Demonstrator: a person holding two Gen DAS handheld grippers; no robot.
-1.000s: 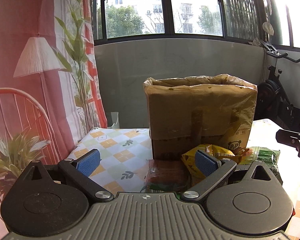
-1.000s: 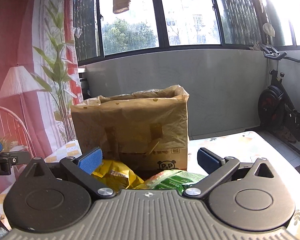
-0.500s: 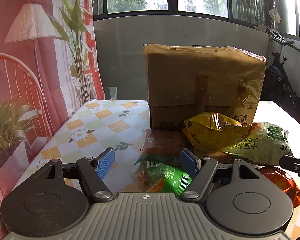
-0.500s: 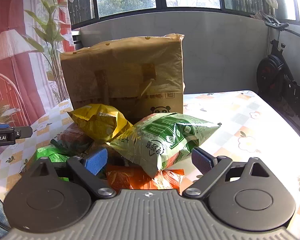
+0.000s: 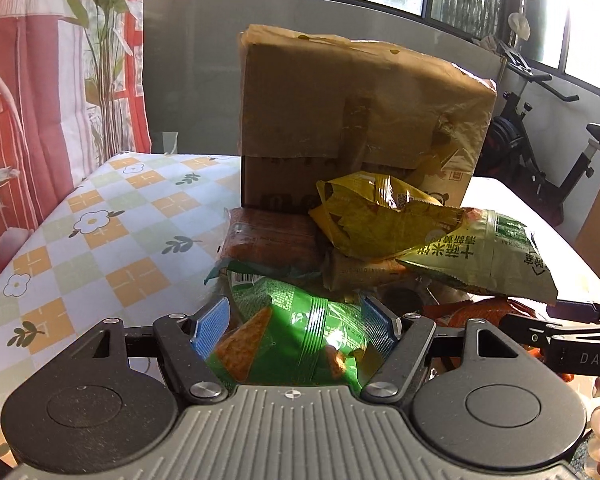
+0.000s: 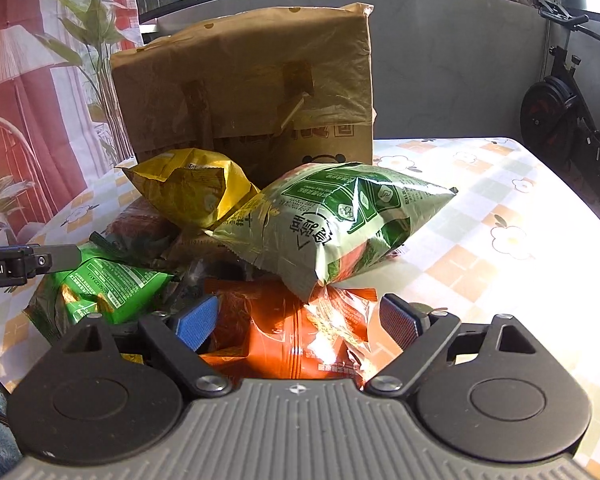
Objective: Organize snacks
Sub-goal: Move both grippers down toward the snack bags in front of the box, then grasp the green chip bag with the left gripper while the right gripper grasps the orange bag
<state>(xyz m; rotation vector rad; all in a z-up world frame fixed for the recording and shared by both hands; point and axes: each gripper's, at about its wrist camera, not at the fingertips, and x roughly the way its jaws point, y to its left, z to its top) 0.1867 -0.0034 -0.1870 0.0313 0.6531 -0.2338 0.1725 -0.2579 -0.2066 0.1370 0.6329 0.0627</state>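
Left claw: jaws partly open, straddling the near end of a green bag. The bag lies between the two blue pads; whether the pads press its sides cannot be told. The bag rests low at the front left of the snack pile, and it also shows at the left of the right wrist view, with the left claw's finger reaching in from the left edge above it.

Right claw: jaws wide open, nothing held. An orange bag lies flat on the table between the fingers, closer to the left pad; the right pad stands apart from it. The orange bag is at the bottom front right of the pile.

Pile: a pale green bag lies tilted on top of the orange bag, its far end raised, just beyond the right claw's fingertips. A yellow bag sits behind and to its left, leaning on the pale green one. In the left wrist view, a brown pack lies behind the green bag, just beside the yellow bag, with the pale green bag to the right.

A box wrapped in tan plastic stands upright directly behind the pile, touching or nearly touching the yellow bag. Everything rests on a table with a checked floral cloth.
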